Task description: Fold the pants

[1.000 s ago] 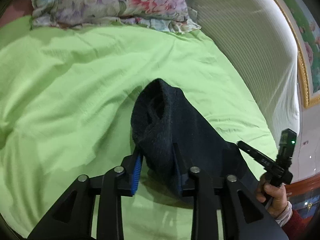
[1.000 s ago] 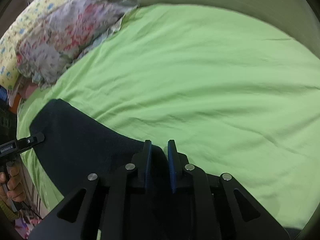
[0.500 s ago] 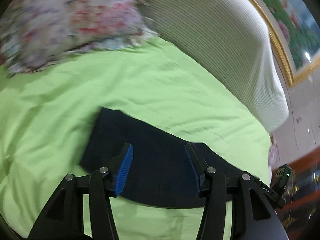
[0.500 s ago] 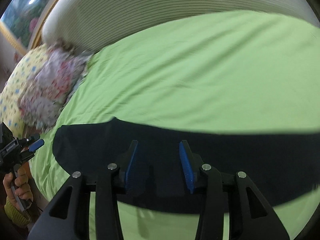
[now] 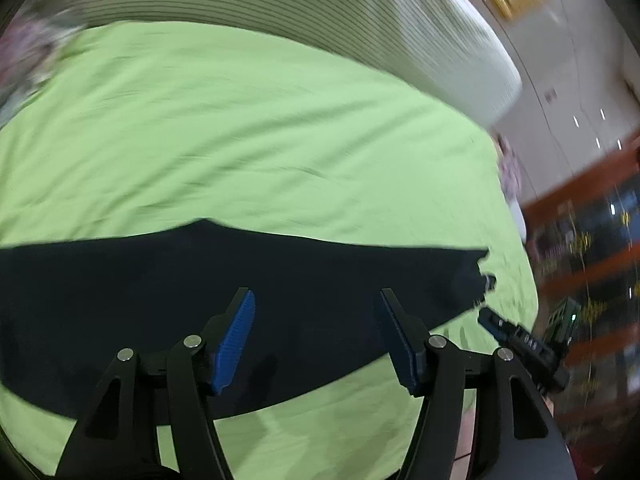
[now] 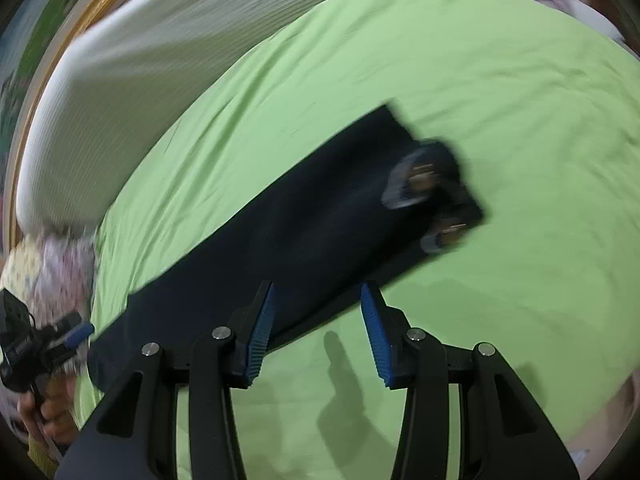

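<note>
The dark navy pants (image 5: 248, 280) lie flat as a long strip on the green bedsheet (image 5: 248, 128). In the right wrist view the pants (image 6: 304, 228) run diagonally, with the waistband end and pale inner pockets (image 6: 416, 184) at the upper right. My left gripper (image 5: 312, 328) is open and empty, above the pants' near edge. My right gripper (image 6: 316, 320) is open and empty, just over the pants' near edge. The right gripper also shows in the left wrist view (image 5: 520, 340), and the left gripper in the right wrist view (image 6: 48, 340), held by a hand.
A white ribbed headboard (image 5: 360, 32) runs along the far side of the bed (image 6: 132, 64). Floral pillows (image 6: 60, 264) lie at one end. A wall and dark wood furniture (image 5: 592, 240) stand past the bed's right edge.
Both grippers have let go of the pants and opened. The pants dropped flat onto the sheet. Both cameras have swung and pulled back, with motion blur.
</note>
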`<state>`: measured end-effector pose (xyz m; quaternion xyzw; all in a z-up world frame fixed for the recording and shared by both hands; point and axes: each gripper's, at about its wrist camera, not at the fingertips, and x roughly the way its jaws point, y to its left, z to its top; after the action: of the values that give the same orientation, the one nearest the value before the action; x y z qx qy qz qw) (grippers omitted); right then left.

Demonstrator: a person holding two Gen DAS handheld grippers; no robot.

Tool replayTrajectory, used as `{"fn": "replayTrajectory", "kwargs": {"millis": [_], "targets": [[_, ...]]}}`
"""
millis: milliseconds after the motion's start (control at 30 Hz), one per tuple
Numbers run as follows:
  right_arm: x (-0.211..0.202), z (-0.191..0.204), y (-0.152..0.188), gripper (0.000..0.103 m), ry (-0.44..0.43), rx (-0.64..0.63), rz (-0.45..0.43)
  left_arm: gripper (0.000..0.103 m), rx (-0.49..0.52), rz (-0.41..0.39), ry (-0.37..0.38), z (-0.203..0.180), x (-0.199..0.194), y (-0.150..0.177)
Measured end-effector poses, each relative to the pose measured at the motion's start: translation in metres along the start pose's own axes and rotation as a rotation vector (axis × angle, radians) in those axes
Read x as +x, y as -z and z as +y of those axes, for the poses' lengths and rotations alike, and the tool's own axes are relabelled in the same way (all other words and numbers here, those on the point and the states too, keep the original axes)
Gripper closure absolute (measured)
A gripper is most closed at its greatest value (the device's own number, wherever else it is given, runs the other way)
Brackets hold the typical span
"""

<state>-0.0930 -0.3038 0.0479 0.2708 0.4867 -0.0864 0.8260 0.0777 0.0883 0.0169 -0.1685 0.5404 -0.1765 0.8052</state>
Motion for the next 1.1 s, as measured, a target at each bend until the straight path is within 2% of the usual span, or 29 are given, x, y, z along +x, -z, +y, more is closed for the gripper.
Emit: {"fn": "replayTrajectory", "kwargs": {"millis": [100,300,567,600,633,667,800,867,900,933,1000,1100], "targets": [[-0.004,-0.014,-0.008,0.057,-0.019,0.056,-0.036,0.038,0.056,0.061,0.036,-0.035,0.028,-0.008],[0.009,-0.025,-0.024,0.057,-0.038,0.100,-0.050,0.037,0.197,0.150,0.035,-0.092,0.070,-0.022],[0.028,-0.033,-0.026,0.058,-0.081,0.183,-0.057,0.036,0.377,0.267,0.040,-0.164,0.133,-0.038],[0.027,-0.036,-0.027,0.070,-0.085,0.185,-0.058,0.036,0.392,0.281,0.039,-0.170,0.140,-0.039],[0.027,-0.036,-0.028,0.094,-0.084,0.176,-0.057,0.036,0.412,0.297,0.038,-0.177,0.148,-0.040],[0.025,-0.035,-0.029,0.097,-0.077,0.163,-0.062,0.036,0.434,0.312,0.038,-0.185,0.156,-0.041],[0.016,-0.045,-0.028,0.097,-0.072,0.155,-0.075,0.035,0.503,0.366,0.044,-0.209,0.186,-0.038],[0.020,-0.051,-0.025,0.094,-0.062,0.188,-0.032,0.035,0.547,0.398,0.042,-0.219,0.202,-0.033],[0.021,-0.054,-0.023,0.086,-0.047,0.211,-0.020,0.035,0.572,0.410,0.034,-0.224,0.210,-0.031],[0.021,-0.057,-0.019,0.071,-0.036,0.235,-0.009,0.035,0.599,0.424,0.022,-0.229,0.219,-0.028],[0.018,-0.063,-0.014,0.055,-0.040,0.271,-0.025,0.035,0.634,0.445,0.004,-0.235,0.234,-0.026],[0.020,-0.069,-0.010,0.053,-0.081,0.317,-0.037,0.035,0.637,0.489,0.035,-0.239,0.251,-0.030]]}}
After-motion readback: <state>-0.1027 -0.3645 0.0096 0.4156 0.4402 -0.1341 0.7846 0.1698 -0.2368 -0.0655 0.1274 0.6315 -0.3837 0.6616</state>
